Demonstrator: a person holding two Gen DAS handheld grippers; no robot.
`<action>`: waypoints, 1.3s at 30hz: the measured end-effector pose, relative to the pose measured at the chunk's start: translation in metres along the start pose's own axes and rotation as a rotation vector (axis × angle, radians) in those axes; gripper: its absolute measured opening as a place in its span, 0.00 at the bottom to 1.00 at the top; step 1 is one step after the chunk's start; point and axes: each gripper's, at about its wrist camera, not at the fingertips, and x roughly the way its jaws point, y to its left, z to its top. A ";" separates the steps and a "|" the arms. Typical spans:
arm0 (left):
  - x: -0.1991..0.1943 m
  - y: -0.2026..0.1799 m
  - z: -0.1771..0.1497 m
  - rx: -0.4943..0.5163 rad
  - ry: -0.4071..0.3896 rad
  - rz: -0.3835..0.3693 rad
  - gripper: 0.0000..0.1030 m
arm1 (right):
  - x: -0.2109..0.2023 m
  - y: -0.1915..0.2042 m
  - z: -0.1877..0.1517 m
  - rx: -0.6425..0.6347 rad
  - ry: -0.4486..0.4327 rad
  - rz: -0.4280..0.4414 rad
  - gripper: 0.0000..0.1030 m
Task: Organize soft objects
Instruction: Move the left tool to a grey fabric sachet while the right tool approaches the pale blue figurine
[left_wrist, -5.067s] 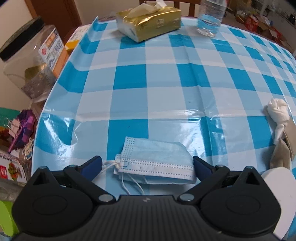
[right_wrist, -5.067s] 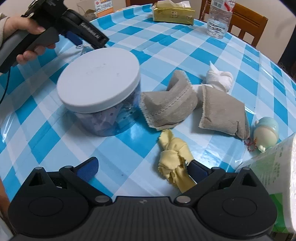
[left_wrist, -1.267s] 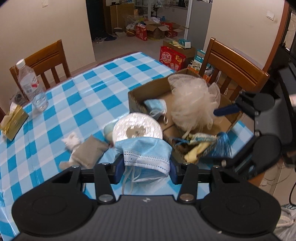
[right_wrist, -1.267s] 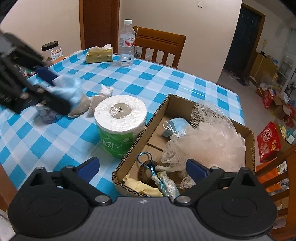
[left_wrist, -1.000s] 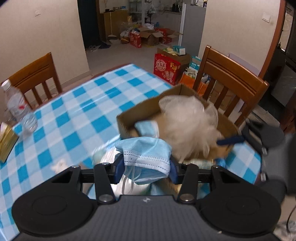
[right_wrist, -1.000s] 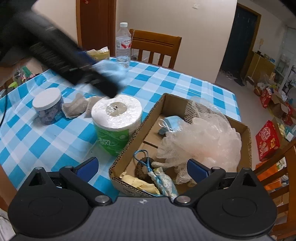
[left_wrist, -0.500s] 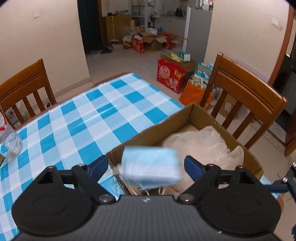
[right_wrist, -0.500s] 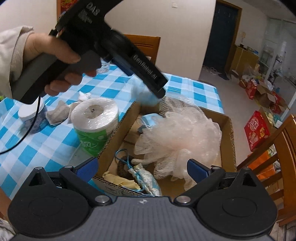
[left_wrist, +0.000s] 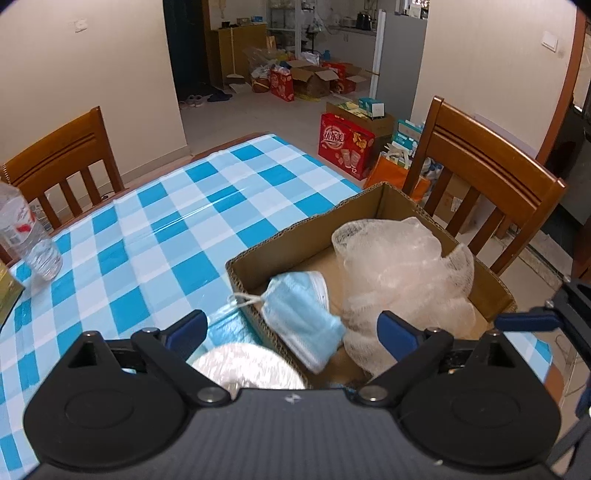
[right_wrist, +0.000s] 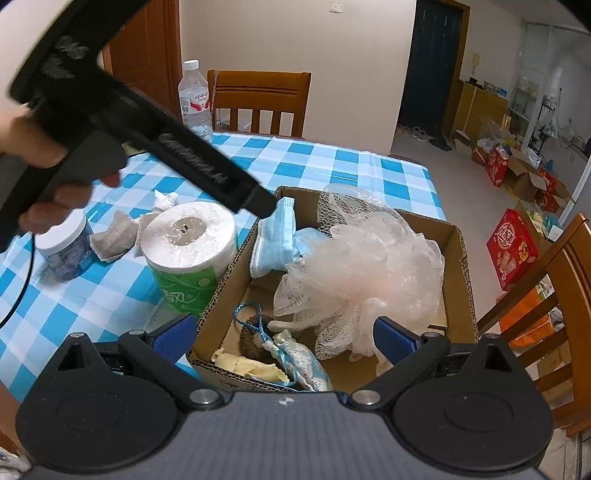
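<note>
Blue mask (left_wrist: 301, 314) just dropped from left gripper (left_wrist: 291, 330), now draped over cardboard box (left_wrist: 384, 195) wall beside mesh pouf (left_wrist: 402, 277). Left jaws spread wide, empty; right gripper (right_wrist: 282, 334) also spread. One more soft item boxed.

**Both grippers spread wide, nothing between the pads**

Left gripper (left_wrist: 291, 330) hangs with its blue-padded fingers (left_wrist: 186, 328) spread wide apart and nothing pinched between them. From the right wrist view you see it slanting downward, nose low, and the person's left hand (right_wrist: 35, 155) is wrapped round its pistol grip, fingers curled under the handle. Right gripper (right_wrist: 284, 334) sits level and low, its blue pads (right_wrist: 393, 338) also parted wide and gripping nothing.
</note>
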 end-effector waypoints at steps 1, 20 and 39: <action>-0.004 0.001 -0.003 -0.004 -0.004 0.001 0.96 | 0.000 0.002 0.000 -0.001 -0.001 -0.002 1.00; -0.070 0.027 -0.098 -0.124 -0.029 0.143 0.97 | 0.006 0.036 0.007 0.030 0.029 -0.025 1.00; -0.103 0.104 -0.181 -0.085 0.046 0.203 0.97 | 0.034 0.151 0.042 -0.013 0.084 -0.035 1.00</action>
